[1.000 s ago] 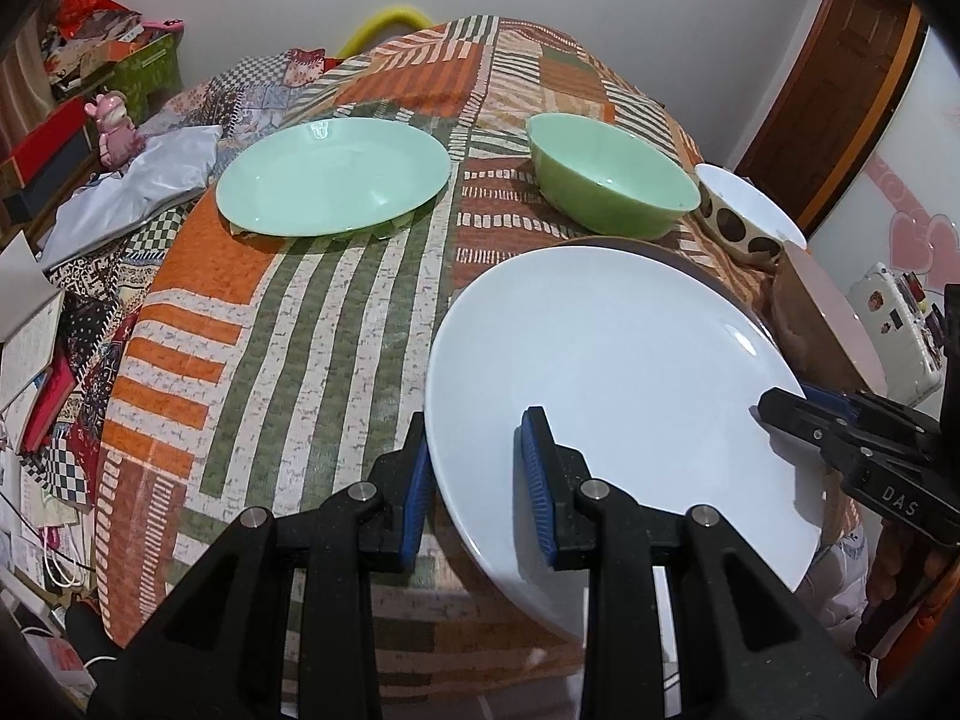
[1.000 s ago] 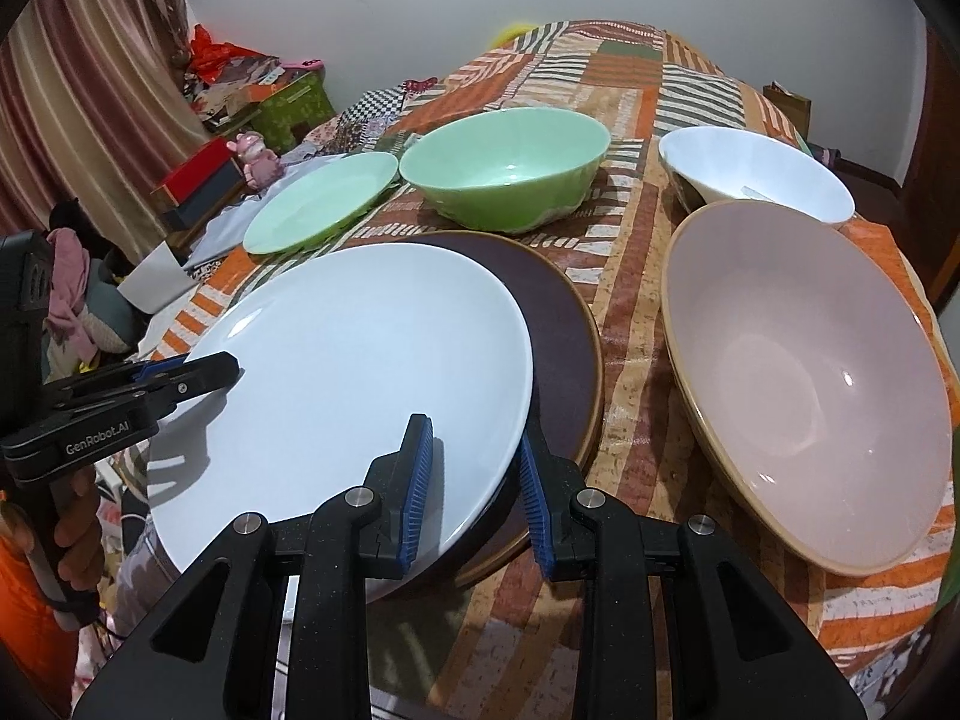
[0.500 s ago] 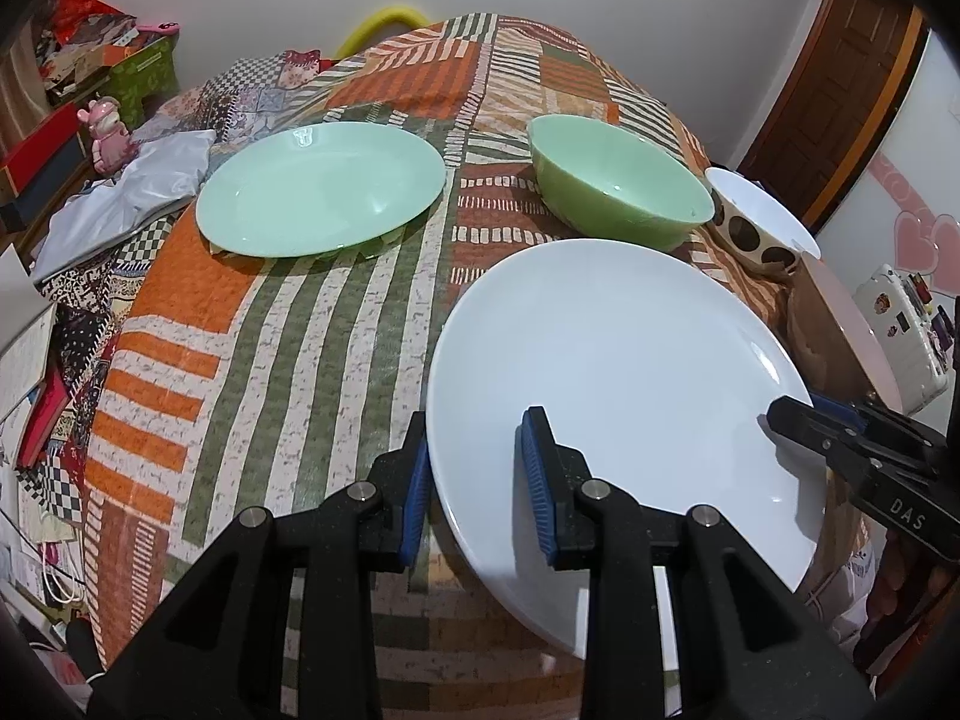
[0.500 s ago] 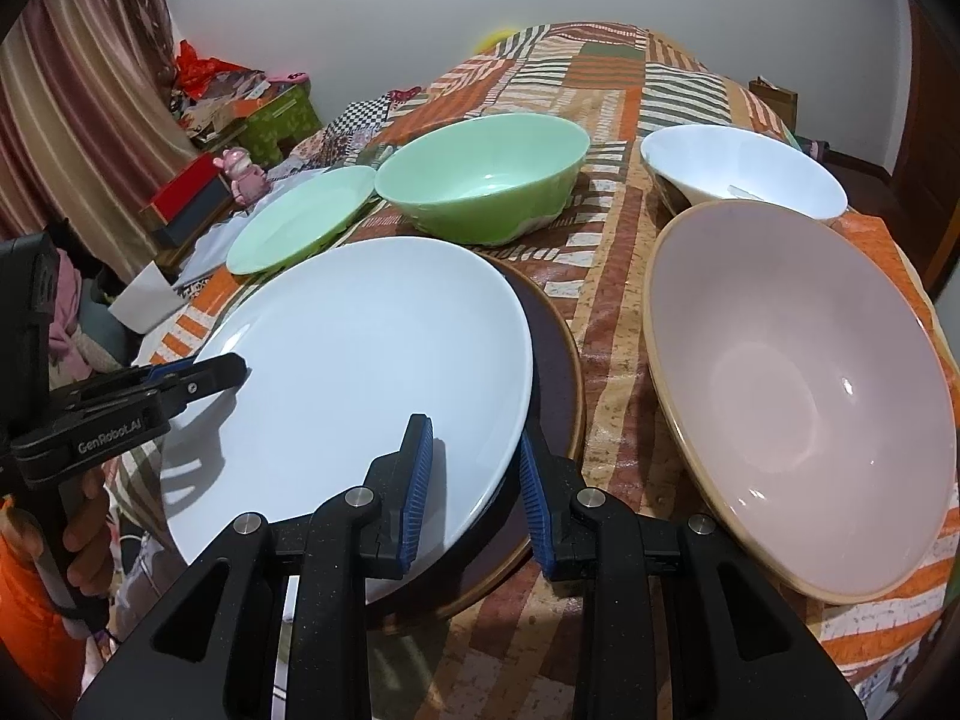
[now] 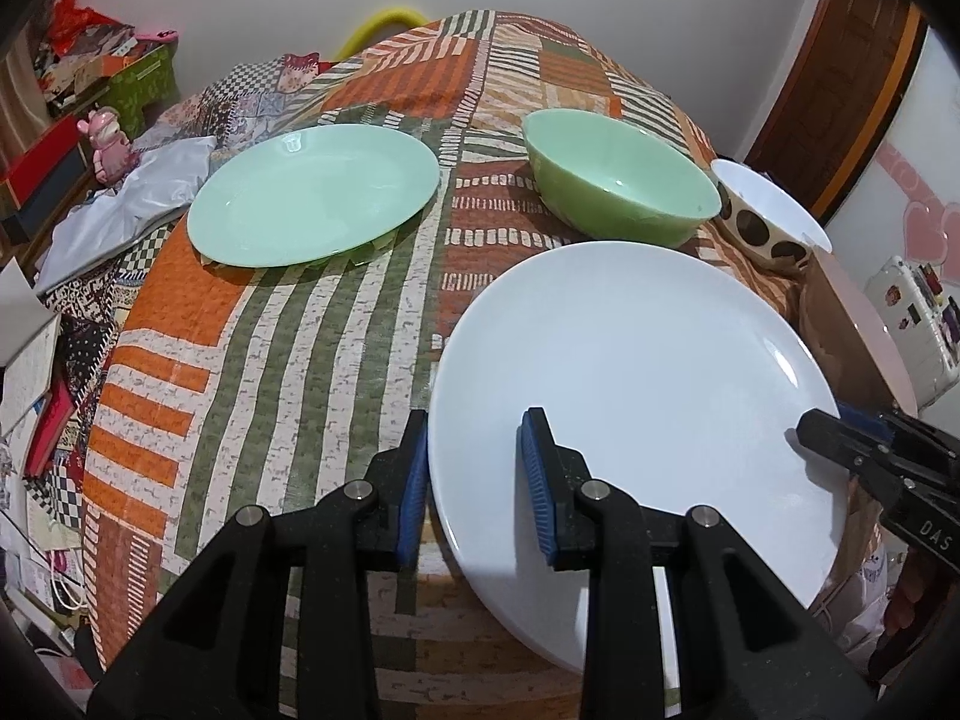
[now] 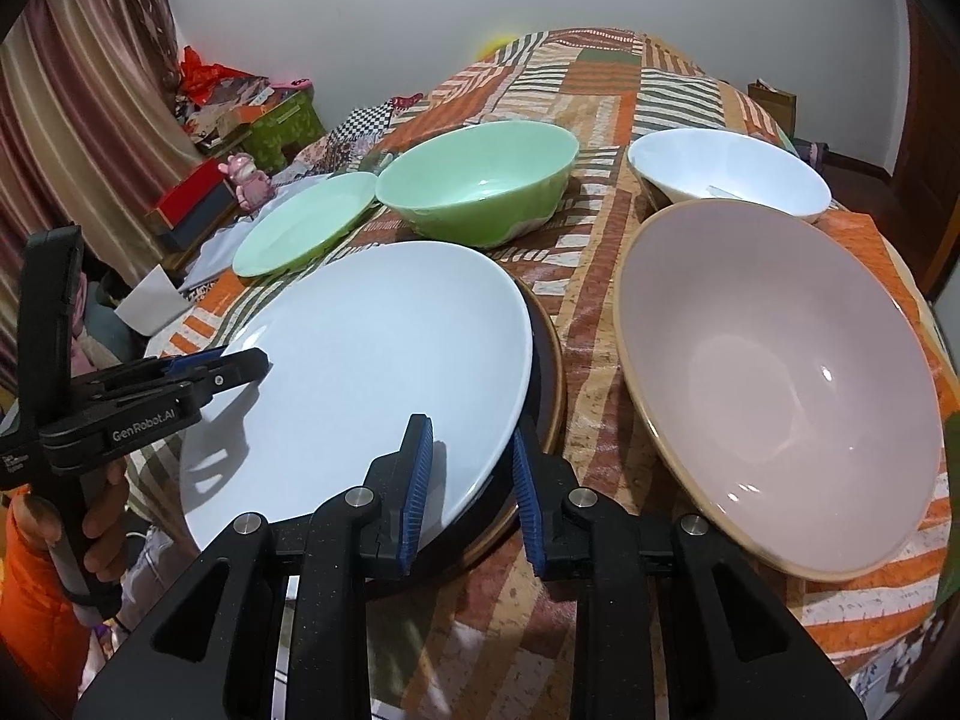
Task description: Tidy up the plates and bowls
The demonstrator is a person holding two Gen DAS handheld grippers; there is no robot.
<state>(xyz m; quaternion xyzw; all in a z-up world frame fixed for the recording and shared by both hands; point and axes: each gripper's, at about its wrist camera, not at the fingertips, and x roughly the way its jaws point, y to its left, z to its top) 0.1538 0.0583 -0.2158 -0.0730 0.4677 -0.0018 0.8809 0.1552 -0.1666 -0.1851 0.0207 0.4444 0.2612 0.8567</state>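
Observation:
A large white plate [image 5: 630, 390] [image 6: 372, 372] is held at two rims, slightly tilted above a dark brown plate [image 6: 543, 372] on the patchwork cloth. My left gripper [image 5: 477, 480] [image 6: 228, 366] is shut on its near-left rim. My right gripper [image 6: 471, 480] [image 5: 822, 420] has the opposite rim between its blue pads, and its jaws are closing tight on it. A pale green plate [image 5: 312, 192] [image 6: 300, 228] lies further back on the left. A green bowl [image 5: 618, 192] [image 6: 480, 180] sits behind the white plate.
A big pink bowl [image 6: 774, 372] [image 5: 852, 324] stands right of the plates, with a white spotted bowl [image 6: 732, 171] [image 5: 762, 222] behind it. The striped cloth [image 5: 270, 372] falls away at the left edge. Boxes and a pink toy [image 5: 108, 144] clutter the floor beyond.
Both grippers stay clamped on the white plate. The brown plate's rim, seen behind it earlier in the left wrist view, is now covered. Little else has shifted.

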